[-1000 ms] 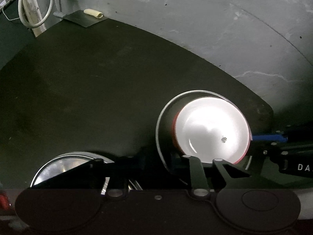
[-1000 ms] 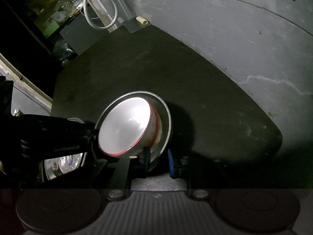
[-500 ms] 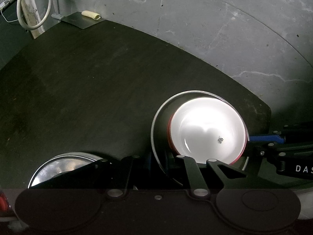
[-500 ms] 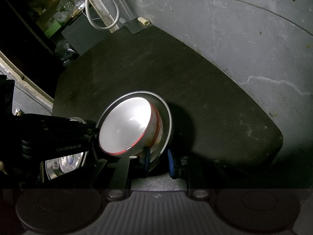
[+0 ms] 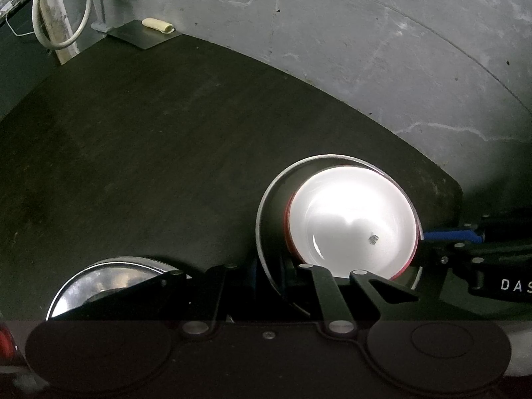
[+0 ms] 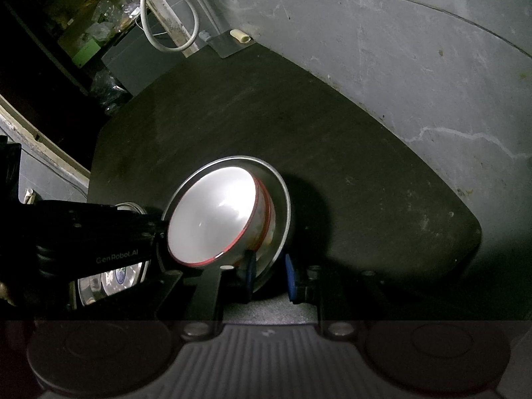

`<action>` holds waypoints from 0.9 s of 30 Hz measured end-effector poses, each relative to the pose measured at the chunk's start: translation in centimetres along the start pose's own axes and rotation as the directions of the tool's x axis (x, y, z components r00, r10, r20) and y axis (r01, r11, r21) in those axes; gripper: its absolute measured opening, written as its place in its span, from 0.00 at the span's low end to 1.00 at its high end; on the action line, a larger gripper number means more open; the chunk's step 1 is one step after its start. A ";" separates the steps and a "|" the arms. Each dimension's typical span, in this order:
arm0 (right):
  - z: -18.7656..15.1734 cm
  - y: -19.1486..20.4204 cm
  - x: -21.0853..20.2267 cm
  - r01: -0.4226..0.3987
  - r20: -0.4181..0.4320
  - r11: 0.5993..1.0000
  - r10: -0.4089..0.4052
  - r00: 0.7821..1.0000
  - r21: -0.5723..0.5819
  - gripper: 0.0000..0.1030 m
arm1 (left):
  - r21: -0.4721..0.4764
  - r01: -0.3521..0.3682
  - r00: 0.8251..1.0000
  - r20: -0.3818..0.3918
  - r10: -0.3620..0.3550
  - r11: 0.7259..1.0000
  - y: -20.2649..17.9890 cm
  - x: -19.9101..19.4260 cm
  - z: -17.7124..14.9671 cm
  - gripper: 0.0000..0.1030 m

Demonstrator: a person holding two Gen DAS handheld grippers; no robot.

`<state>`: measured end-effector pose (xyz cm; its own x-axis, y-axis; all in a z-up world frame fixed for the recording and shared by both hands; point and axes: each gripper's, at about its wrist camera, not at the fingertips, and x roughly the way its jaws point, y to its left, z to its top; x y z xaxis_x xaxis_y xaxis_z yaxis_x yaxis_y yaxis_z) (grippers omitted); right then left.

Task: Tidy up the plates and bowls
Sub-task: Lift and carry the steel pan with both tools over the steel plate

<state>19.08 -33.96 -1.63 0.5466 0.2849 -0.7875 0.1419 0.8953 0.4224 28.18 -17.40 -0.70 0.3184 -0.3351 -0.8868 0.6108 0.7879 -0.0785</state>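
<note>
A white bowl with a red rim [image 5: 352, 222] sits inside a steel plate [image 5: 266, 219]; both are held tilted above the dark round table [image 5: 166, 153]. My left gripper [image 5: 269, 272] is shut on the plate's near rim. My right gripper [image 6: 269, 276], with blue pads [image 6: 290, 276], is shut on the plate's rim [image 6: 282, 212] from the other side; the bowl [image 6: 212, 219] shows there too. The right gripper [image 5: 465, 242] reaches in from the right in the left wrist view. A second steel plate [image 5: 106, 279] lies on the table at lower left.
A grey concrete floor [image 5: 365, 50] lies beyond the table. A flat metal sheet with a small cream roll [image 5: 156, 25] lies at the table's far edge. A white cable [image 5: 60, 10] hangs at upper left. Clutter [image 6: 86, 26] fills the dark space at left.
Both grippers and the plate with the bowl have shifted slightly; the bowl leans a little more level. The grips are unchanged.
</note>
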 end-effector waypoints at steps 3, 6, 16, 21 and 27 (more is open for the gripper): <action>0.0 0.0 0.0 0.000 0.000 1.000 0.000 1.000 0.000 0.21 | -0.003 0.000 1.000 -0.001 0.000 1.000 0.0 0.0 0.0 0.11; 0.0 0.0 0.0 -0.003 0.000 1.000 0.003 1.000 0.002 0.21 | -0.007 0.001 1.000 0.003 -0.001 1.000 0.1 -0.1 0.0 0.11; 0.0 0.5 -0.8 -0.014 0.022 1.000 0.014 1.000 -0.012 0.21 | -0.025 -0.001 0.999 0.035 0.002 1.000 0.4 -1.0 -0.2 0.10; 0.3 1.0 -1.3 -0.025 0.033 0.999 0.026 0.999 -0.030 0.21 | -0.041 -0.009 0.998 0.058 0.012 0.999 0.8 -1.8 -0.3 0.10; 0.8 1.8 -1.5 -0.042 0.039 0.997 0.045 0.998 -0.061 0.21 | -0.068 -0.023 0.996 0.083 0.028 0.997 1.5 -3.1 -0.5 0.10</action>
<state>19.18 -33.05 0.68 0.5844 0.3109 -0.7496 0.0679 0.9017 0.4269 27.73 -14.94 1.68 0.3945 -0.3543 -0.8478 0.5530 0.8284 -0.0889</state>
